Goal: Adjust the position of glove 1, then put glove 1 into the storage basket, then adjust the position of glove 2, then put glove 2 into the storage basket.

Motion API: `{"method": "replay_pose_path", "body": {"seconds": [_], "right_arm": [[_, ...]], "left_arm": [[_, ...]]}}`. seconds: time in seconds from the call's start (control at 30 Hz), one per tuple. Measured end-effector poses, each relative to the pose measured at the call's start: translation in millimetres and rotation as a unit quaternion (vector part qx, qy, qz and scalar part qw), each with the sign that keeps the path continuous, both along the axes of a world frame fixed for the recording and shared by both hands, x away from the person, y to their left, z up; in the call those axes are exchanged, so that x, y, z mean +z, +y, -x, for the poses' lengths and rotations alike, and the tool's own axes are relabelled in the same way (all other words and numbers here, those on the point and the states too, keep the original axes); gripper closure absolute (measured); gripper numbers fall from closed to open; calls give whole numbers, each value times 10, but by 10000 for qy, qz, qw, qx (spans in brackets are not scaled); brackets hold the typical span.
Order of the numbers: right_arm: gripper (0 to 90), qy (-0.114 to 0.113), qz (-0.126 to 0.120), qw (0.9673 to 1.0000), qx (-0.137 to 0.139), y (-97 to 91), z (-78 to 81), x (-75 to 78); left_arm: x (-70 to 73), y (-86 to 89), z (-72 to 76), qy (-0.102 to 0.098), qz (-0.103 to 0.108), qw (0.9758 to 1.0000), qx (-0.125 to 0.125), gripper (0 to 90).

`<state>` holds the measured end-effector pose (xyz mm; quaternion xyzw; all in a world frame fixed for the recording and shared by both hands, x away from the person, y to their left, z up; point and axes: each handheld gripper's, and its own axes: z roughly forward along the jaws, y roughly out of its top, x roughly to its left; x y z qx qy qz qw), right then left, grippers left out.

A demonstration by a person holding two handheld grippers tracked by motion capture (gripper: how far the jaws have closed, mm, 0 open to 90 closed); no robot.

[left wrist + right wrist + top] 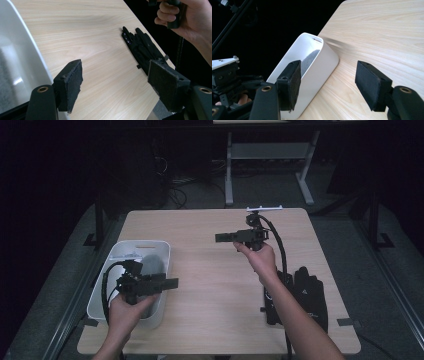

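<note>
1. We hold the left hand-held gripper (172, 282) over the white bin (161, 251) at the counter's left edge, its jaws aimed across the wood toward the right. In the left gripper view its jaws stand wide apart with nothing between them, only bare wood behind.
2. We hold the right hand-held gripper (220, 238) raised above the middle of the counter, aimed left toward the bin. Its jaws are likewise well open and empty; the right gripper view looks between them at the bin's (322, 60) outer wall.
3. The black gloves (300, 295) lie flat near the counter's right front corner, beside our right forearm and well apart from the bin. In the left gripper view the gloves (142, 48) lie fingers toward the middle of the counter, close to the edge.
4. We judge that both grippers are open because neither has picked anything yet, and the gloves look to be what goes into the bin.
5. Something grey lies inside the bin; we cannot tell what it is.
6. The counter (210, 285) is pale wood grain with rounded corners and little else on it.
7. The room around is dark, with grey floor, a white frame of another table behind, and cables beyond the far edge.
</note>
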<state>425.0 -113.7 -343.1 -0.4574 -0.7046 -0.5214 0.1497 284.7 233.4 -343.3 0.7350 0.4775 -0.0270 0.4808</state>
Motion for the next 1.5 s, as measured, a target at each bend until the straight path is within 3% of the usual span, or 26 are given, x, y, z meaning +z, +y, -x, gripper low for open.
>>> {"method": "replay_pose_path", "body": {"seconds": [0.73,1.5], "right_arm": [[364,154,92,9991,-387,-515,124,-209],[350,342,44,9973,-649,-926,249,-377]], "left_arm": [[-29,-271,-53,26,-51,9996,-289,268],[-98,-519,-90,70,-120,9986,-507,259]]}}
